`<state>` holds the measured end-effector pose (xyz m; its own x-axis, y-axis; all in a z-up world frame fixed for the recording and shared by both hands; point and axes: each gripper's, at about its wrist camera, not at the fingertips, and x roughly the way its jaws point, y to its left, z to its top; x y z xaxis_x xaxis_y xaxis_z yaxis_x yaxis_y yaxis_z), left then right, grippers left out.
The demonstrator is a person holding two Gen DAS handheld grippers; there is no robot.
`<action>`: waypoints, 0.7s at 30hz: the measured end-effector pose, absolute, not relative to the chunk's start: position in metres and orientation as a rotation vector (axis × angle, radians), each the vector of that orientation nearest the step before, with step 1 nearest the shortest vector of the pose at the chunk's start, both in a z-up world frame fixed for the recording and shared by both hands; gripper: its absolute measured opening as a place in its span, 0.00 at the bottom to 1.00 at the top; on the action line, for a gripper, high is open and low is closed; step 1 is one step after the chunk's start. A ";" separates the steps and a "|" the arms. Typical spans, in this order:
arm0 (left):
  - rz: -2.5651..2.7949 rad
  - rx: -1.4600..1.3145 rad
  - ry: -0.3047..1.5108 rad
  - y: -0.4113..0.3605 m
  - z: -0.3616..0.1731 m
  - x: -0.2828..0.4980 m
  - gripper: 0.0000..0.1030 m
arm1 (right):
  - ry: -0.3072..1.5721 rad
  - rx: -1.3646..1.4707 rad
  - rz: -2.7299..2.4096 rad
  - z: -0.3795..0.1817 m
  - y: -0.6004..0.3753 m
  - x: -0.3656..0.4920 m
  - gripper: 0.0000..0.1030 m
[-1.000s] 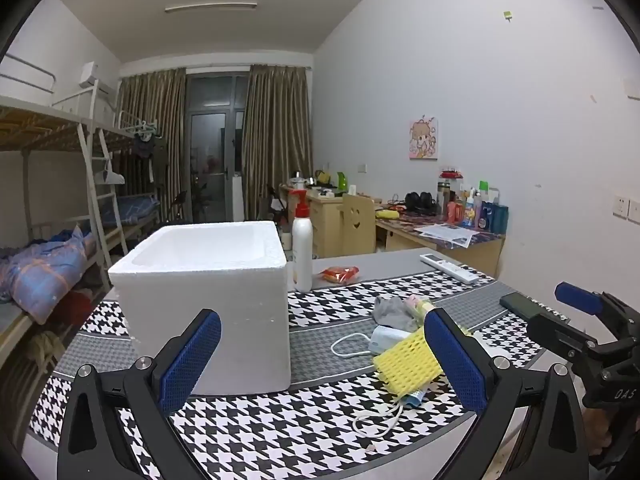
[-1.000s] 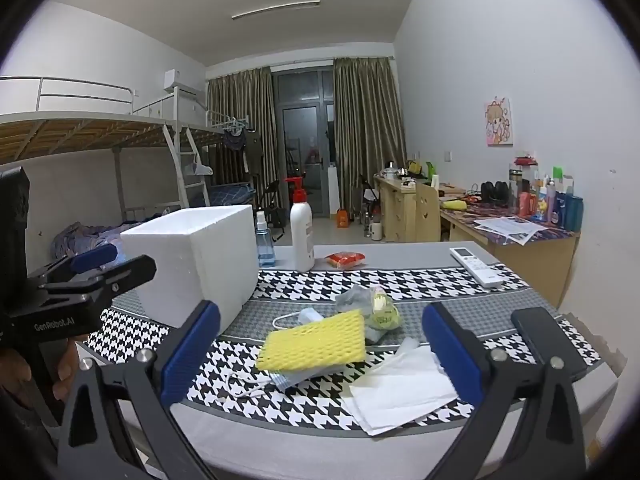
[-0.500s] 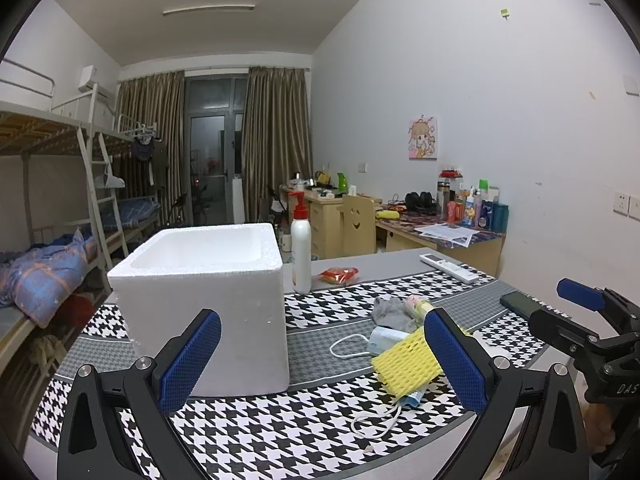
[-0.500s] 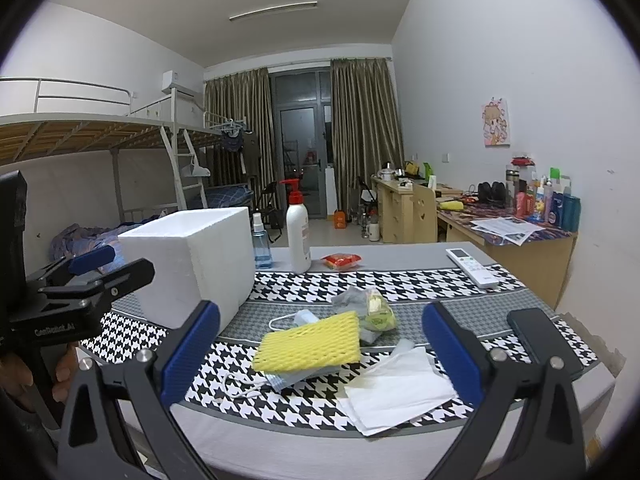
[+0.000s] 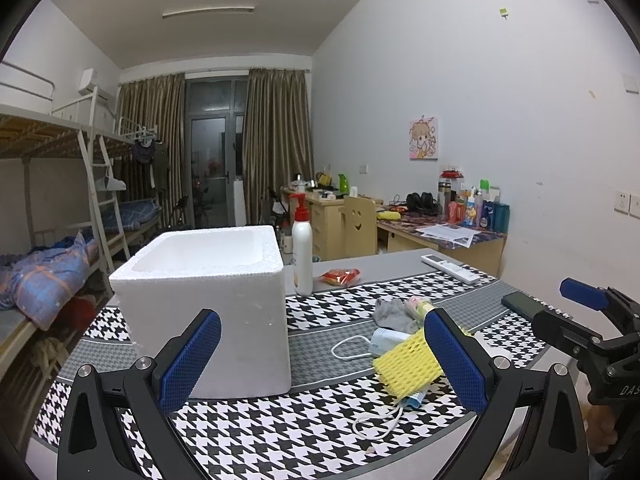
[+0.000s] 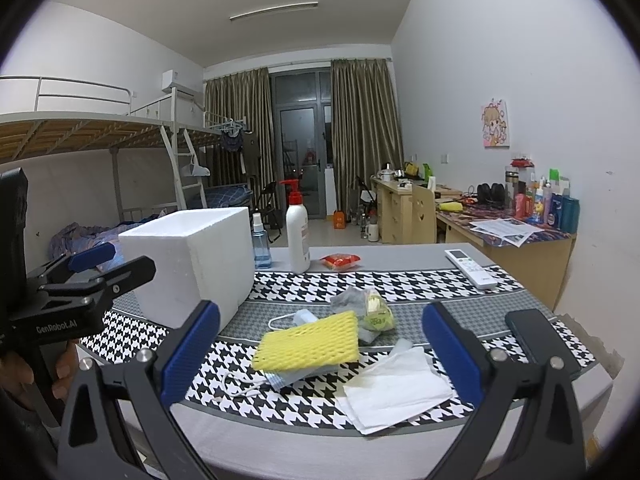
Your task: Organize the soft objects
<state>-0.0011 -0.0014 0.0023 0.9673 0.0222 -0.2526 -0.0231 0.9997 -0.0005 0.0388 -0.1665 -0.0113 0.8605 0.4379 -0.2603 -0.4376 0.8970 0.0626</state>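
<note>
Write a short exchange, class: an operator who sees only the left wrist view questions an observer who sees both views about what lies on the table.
Operator: One finger of the left gripper hides the space past the yellow foam net. Is anything there?
Observer: Yes. White tissues lie flat near the front edge of the table, to the right of the net.
Operator: Is anything behind the foam box?
Observer: A small blue spray bottle stands between the box and the white pump bottle.
</note>
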 end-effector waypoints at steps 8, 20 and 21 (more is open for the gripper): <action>0.019 -0.004 0.266 -0.003 0.000 0.003 0.99 | 0.281 -0.004 0.456 -0.012 -0.166 0.041 0.99; 0.017 -0.007 0.270 0.001 0.001 0.009 0.99 | 0.289 -0.010 0.447 -0.013 -0.166 0.051 0.99; 0.013 -0.009 0.273 0.001 0.002 0.010 0.99 | 0.290 -0.011 0.445 -0.013 -0.166 0.052 0.99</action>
<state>0.0098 0.0015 0.0015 0.9628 0.0115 -0.2698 -0.0139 0.9999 -0.0070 0.0523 -0.1663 -0.0125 0.8621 0.4229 -0.2792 -0.4259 0.9032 0.0529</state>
